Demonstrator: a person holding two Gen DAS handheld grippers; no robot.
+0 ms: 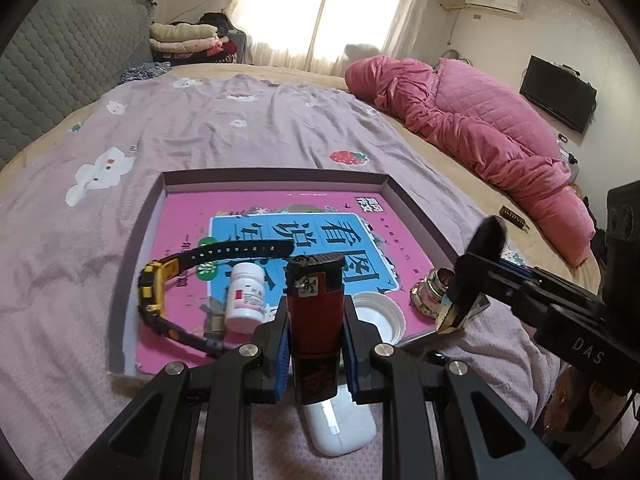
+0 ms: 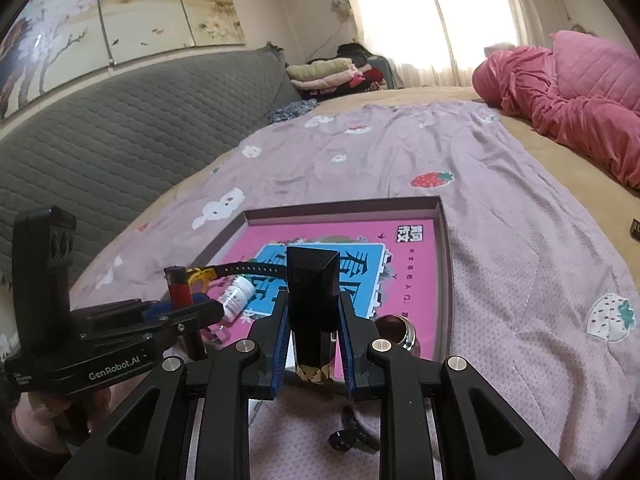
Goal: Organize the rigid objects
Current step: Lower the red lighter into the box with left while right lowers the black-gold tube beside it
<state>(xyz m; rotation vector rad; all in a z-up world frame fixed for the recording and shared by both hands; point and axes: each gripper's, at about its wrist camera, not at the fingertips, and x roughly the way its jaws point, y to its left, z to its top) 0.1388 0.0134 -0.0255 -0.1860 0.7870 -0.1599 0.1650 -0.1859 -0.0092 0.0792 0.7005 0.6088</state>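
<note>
Bedroom; lilac printed bedspread (image 1: 224,128) carrying a shallow box tray (image 1: 276,176) with a pink book as its floor.
Tray contents: yellow watch (image 1: 154,288), white pill bottle (image 1: 245,298), white lid (image 1: 376,316), small jar (image 1: 430,290).
Left gripper (image 1: 316,344): nearly closed, clamping a red lighter (image 1: 316,304) upright over the tray's near edge.
Right gripper (image 2: 314,340): nearly closed on a black faceted tube (image 2: 312,292), same edge.
Step, judged: carrying both items in. Next: lower each onto bare book cover, then release.
</note>
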